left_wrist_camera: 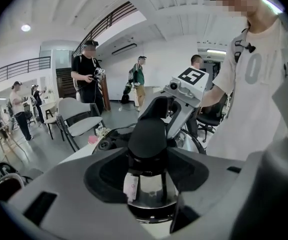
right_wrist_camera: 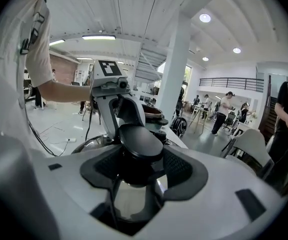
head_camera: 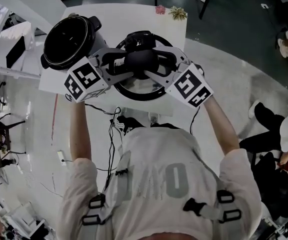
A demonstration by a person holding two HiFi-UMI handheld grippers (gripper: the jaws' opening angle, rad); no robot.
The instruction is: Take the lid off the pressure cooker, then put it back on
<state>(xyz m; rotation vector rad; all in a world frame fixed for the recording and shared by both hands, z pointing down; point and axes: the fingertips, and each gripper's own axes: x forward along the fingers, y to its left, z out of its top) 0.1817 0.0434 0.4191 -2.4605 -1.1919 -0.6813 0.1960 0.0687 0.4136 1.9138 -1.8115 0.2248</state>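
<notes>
- The head view alone shows the layout: the open pressure cooker point(head_camera: 71, 41) stands on the white table point(head_camera: 134, 16), and its lid point(head_camera: 145, 93) sits just beside it at about four o'clock, over the table's near edge.
- Whether the lid rests on the table I cannot tell.
- The left gripper point(head_camera: 121, 64) and the right gripper point(head_camera: 159, 66) meet from nine and three o'clock, both clamped on the lid's black knob point(head_camera: 140, 61).
- Only the left gripper view shows a pale label point(left_wrist_camera: 130, 186) on the knob's stem.
- Only the right gripper view shows the cooker's rim beyond the knob, at twelve o'clock.
- The bare forearms reach up from seven and five o'clock, with both grippers tilted downward.
</notes>
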